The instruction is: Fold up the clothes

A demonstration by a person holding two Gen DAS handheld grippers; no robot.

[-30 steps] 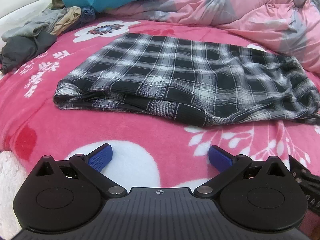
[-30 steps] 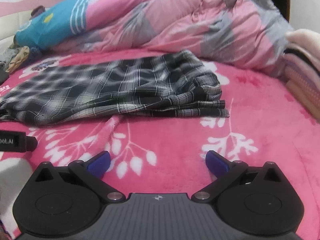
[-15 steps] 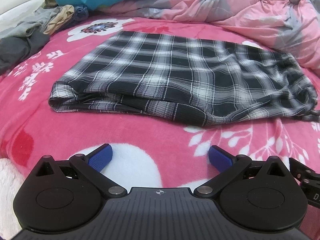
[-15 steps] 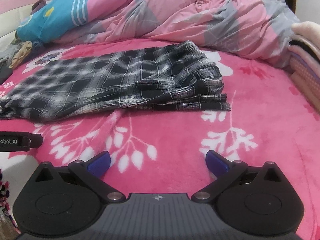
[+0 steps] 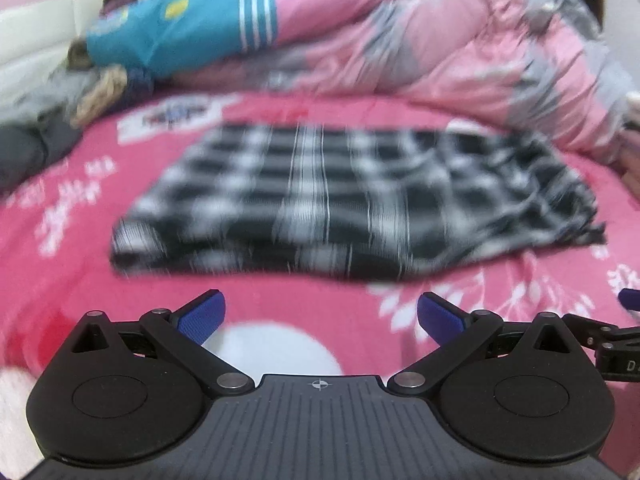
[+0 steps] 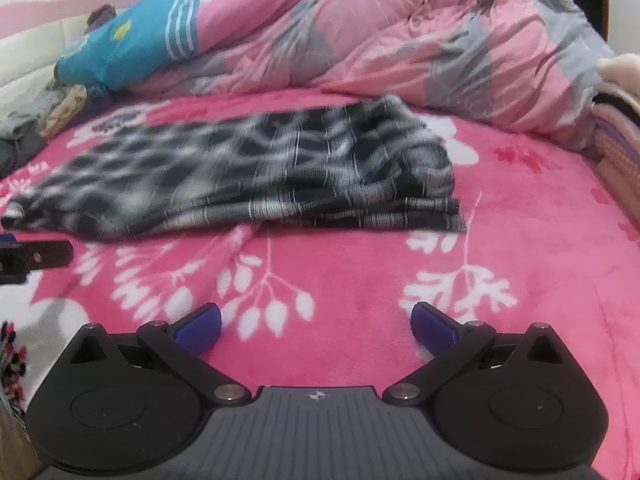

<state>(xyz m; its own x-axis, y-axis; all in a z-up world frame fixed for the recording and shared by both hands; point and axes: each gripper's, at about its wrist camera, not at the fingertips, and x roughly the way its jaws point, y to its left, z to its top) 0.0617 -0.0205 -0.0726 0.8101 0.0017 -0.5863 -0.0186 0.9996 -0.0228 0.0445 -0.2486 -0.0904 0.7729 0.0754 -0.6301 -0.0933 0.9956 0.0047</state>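
A black-and-white plaid garment [image 5: 352,204] lies folded flat on the pink floral blanket [image 5: 304,300], blurred by motion in both views. In the right wrist view the plaid garment [image 6: 256,176] stretches from far left to centre, with layered edges at its right end. My left gripper [image 5: 320,316] hovers open over the blanket, short of the garment's near edge, with nothing between its blue fingers. My right gripper [image 6: 316,324] is open too, above bare blanket [image 6: 480,240] in front of the garment's right end. The left gripper's side [image 6: 32,258] shows at the right wrist view's left edge.
A crumpled pink and grey duvet [image 5: 460,56] and a teal pillow [image 5: 180,36] lie behind the garment. Loose grey and tan clothes [image 5: 52,120] are heaped at the far left. Stacked folded fabrics [image 6: 616,128] sit at the right edge.
Both views have tilted upward and drawn back a little, so the garment sits farther off and is blurred. Both grippers stayed open and empty.
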